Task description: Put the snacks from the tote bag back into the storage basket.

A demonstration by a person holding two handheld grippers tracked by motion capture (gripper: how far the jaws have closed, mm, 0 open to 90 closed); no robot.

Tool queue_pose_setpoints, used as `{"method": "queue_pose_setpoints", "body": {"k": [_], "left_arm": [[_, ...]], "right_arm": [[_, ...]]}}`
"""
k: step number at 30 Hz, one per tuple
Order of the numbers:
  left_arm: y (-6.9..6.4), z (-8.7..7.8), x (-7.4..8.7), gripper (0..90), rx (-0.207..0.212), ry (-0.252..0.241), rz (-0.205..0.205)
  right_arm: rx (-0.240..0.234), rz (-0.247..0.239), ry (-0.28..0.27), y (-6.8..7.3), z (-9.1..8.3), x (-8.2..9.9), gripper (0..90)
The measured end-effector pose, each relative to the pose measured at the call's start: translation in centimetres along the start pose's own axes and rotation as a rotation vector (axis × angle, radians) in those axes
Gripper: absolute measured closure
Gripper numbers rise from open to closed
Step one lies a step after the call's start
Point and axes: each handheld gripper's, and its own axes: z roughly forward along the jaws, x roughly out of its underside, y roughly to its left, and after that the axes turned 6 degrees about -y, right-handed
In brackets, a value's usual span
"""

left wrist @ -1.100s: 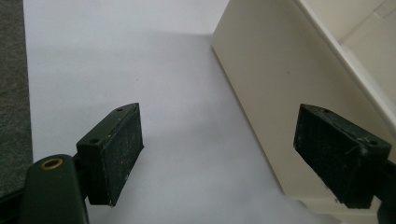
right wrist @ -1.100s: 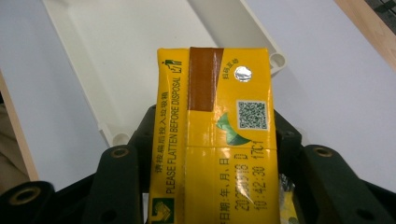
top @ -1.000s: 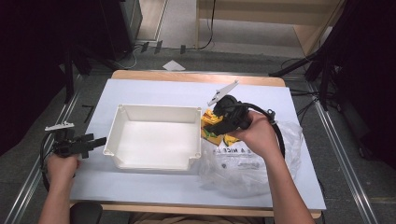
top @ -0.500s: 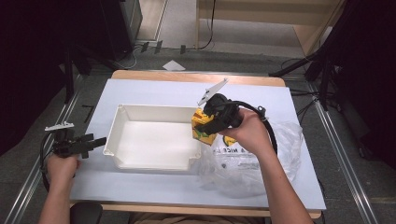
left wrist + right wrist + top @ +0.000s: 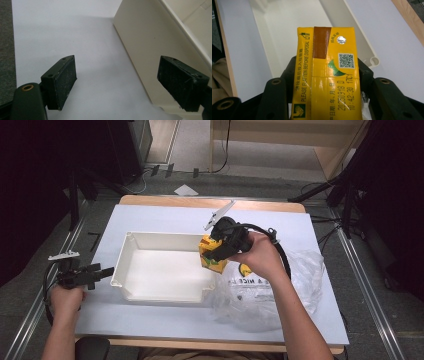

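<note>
- A person sits at a table with a pale blue-white top [image 5: 165,217] and holds a black two-jaw gripper in each hand.
- The right gripper [image 5: 214,254] is clamped on a small yellow cardboard drink carton [image 5: 211,258]; in the right gripper view its jaws press on both long sides of the carton [image 5: 328,75].
- The carton's top face shows a brown strip, a silver foil straw spot, a square code and printed black text.
- The carton hangs in the air over the far right corner of a shallow, rectangular white plastic tray [image 5: 131,254], just above its right wall.
- The tray lies in the middle of the table.
- A crumpled clear plastic bag [image 5: 300,280] with printed lettering lies to the right of the tray, under the right forearm.
- The left gripper [image 5: 102,271] rests at the near left edge of the table, just left of the tray; its jaws stand apart with nothing between them, and one pad [image 5: 183,85] sits close to the tray's outer wall [image 5: 145,42].
</note>
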Motion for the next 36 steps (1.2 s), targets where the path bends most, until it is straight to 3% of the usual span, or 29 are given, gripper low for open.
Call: {"method": "queue_pose_setpoints", "body": {"k": [5,8,16,22,36], "left_arm": [[0.0,0.0,0.0,16.8,0.000,0.001,0.001],[0.0,0.0,0.0,16.8,0.001,0.002,0.001],[0.0,0.0,0.0,16.8,0.003,0.000,-0.001],[0.1,-0.1,0.0,16.8,0.003,-0.002,-0.002],[0.1,-0.1,0.0,16.8,0.004,-0.005,-0.001]], "right_arm": [[-0.010,-0.016,-0.006,-0.1,0.1,-0.6,52.6],[-0.027,-0.050,-0.016,-0.3,0.3,-1.1,52.5],[-0.047,-0.051,-0.015,-0.6,1.0,-2.0,52.6],[-0.074,-0.078,-0.024,-1.2,1.8,-2.5,52.6],[-0.082,-0.079,-0.013,-2.1,4.6,-3.2,52.7]]}}
